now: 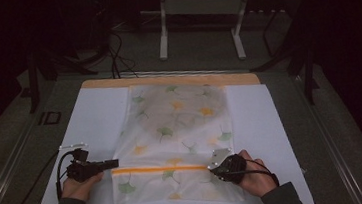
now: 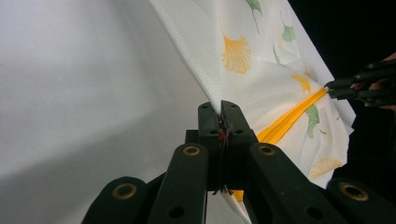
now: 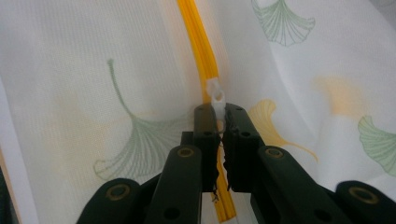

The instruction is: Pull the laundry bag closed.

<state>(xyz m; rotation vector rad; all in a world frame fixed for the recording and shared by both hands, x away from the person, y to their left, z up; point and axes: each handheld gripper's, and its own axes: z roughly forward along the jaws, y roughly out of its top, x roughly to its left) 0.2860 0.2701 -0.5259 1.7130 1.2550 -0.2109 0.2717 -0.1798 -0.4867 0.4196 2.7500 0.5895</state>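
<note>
So the ginkgo-print mesh bag (image 1: 177, 132) lies flat on the white sheet (image 1: 95, 120) covering the table, its orange zipper (image 1: 160, 169) running across near the person's edge. The left gripper (image 1: 112, 164) is clamped on the bag's fabric right at the zipper's left end. The right gripper (image 1: 214, 165) is pinched shut on the little white zipper pull (image 3: 216, 95) over at the right end.

White sheet (image 1: 95, 120) (over wooden table (image 1: 166, 78))

Overhead table view; two close claw-mounted views.
</note>
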